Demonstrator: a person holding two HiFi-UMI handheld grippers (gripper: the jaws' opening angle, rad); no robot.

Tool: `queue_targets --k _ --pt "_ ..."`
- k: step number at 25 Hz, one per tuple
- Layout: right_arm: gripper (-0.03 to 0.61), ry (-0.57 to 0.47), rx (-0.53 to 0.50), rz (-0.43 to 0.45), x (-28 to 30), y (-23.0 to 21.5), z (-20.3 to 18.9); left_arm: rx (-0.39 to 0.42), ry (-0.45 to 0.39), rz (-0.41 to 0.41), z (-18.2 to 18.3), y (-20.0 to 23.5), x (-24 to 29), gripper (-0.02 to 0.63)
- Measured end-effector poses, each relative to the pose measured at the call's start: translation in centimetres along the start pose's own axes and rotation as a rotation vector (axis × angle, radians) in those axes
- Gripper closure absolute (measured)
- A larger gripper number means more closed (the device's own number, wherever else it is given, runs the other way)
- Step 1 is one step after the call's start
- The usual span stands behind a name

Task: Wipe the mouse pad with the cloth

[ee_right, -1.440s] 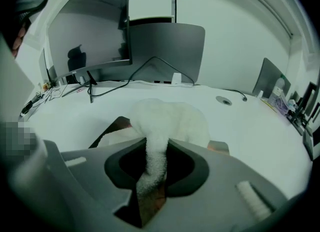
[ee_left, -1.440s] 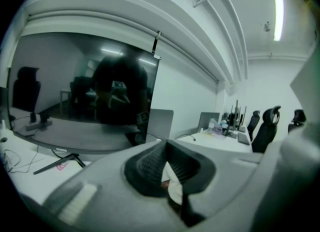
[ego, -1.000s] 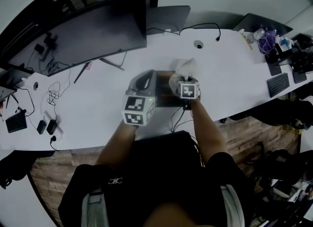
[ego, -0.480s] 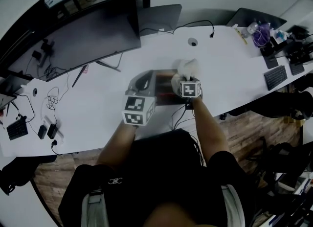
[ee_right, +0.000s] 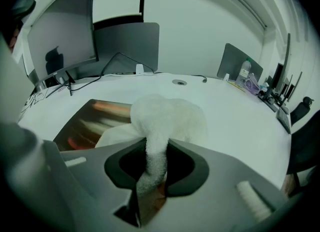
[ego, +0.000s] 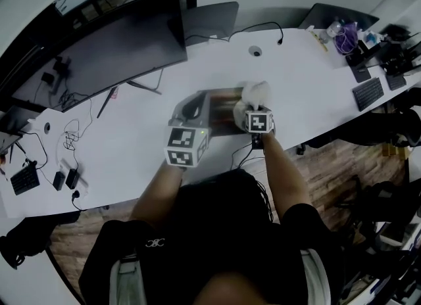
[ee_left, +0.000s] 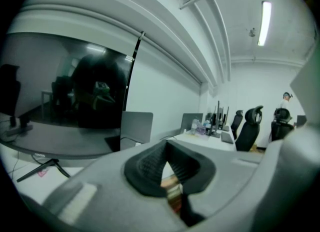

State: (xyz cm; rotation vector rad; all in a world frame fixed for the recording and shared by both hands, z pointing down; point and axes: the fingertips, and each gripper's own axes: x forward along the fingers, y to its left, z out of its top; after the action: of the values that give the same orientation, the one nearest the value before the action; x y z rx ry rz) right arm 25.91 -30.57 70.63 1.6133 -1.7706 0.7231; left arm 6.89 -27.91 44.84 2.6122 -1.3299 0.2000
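The mouse pad (ego: 220,104), dark with orange streaks, lies flat on the white desk (ego: 131,146) in front of the person. A fluffy white cloth (ego: 255,92) rests on the pad's right end. My right gripper (ego: 254,106) is shut on it. In the right gripper view a strip of cloth (ee_right: 167,118) runs down between the jaws of the right gripper (ee_right: 156,148), with the pad (ee_right: 95,121) to the left. My left gripper (ego: 196,103) hovers at the pad's left edge. Its jaw tips meet in the left gripper view (ee_left: 166,148), and the pad's colours (ee_left: 172,196) show below them.
A wide curved monitor (ego: 112,41) stands at the back left, a grey panel (ego: 210,21) behind the pad. Loose cables and adapters (ego: 69,133) lie at the left. A keyboard (ego: 368,93) and small items (ego: 342,34) sit at the far right. The desk's front edge runs just below the grippers.
My right gripper has slid the cloth slightly to the right on the pad. The left gripper has stayed in place. The head camera has shifted a little.
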Motion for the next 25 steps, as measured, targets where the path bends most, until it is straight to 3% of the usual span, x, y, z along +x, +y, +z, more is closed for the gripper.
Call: queue_targets --k 17,25 --pt "0.499 0.012 0.084 -0.069 -3.1 -1.1 -4.4 0.017 -0.016 -0.060 0.0 -1.1 -2.6 0.615" --pt "0.499 0.063 0.027 -0.109 -3.6 -0.2 -5.1 0.017 -0.040 -0.054 0.5 -0.1 -3.9 0.615"
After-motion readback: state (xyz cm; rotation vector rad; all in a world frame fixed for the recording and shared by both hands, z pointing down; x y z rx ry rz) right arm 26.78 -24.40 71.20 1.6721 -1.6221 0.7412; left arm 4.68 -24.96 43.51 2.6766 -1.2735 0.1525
